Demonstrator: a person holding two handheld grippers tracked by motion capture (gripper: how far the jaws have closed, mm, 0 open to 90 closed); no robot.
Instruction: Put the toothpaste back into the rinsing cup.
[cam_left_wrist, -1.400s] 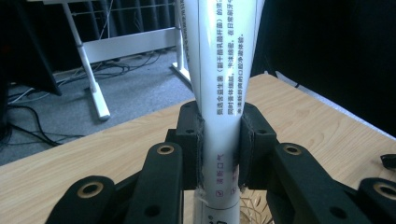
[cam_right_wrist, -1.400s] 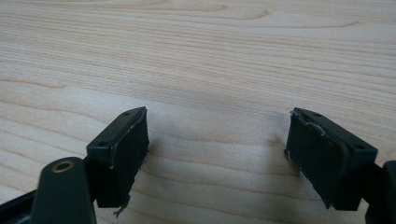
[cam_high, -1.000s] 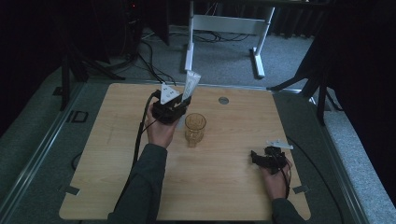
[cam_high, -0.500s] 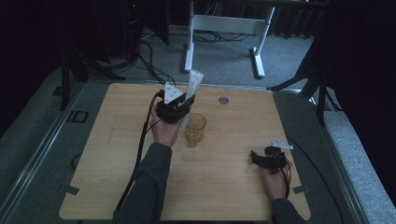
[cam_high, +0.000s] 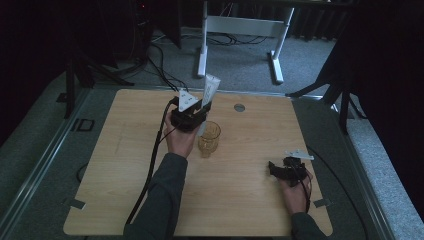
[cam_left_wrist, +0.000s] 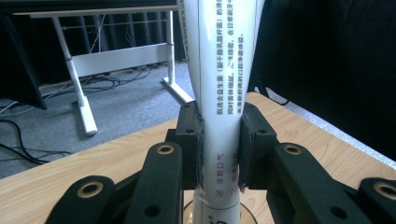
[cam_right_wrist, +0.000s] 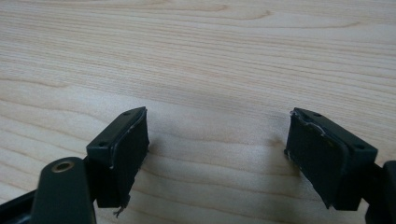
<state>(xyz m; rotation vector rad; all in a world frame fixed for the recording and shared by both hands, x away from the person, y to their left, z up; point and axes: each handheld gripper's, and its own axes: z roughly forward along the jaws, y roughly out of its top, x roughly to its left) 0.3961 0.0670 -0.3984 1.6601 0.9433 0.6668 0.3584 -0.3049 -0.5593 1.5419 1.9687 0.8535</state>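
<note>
So the white tube (cam_left_wrist: 219, 93) with printed text down its side is clamped upright between the left gripper (cam_left_wrist: 219, 154) jaws, both pads pressed flat against it from either side. In the left gripper view the tube's bottom end sits right over the rim of a glass (cam_left_wrist: 247, 214) just below the jaws. From the high view, the tube (cam_high: 210, 89) sticks up and leans a bit away from the person, above the far-left part of the tabletop (cam_high: 125, 200). The left gripper (cam_high: 192, 112) is held up off the wood, and the amber-tinted glass (cam_high: 209, 139) stands upright just beside it, roughly mid-table. Can't tell from above whether the tube actually touches the glass.

Over at the near right, the right gripper (cam_high: 280, 167) rests low by the tabletop edge with the person's hand (cam_high: 296, 192) around it. Its jaws stand wide apart with nothing between them, just bare wood grain (cam_right_wrist: 215, 70) showing through the gap in the right gripper view. It's well apart from the glass.

There's also a small round grey disc (cam_high: 239, 107) set in the tabletop near the far edge, and a white desk frame (cam_high: 240, 30) on the carpet beyond.
</note>
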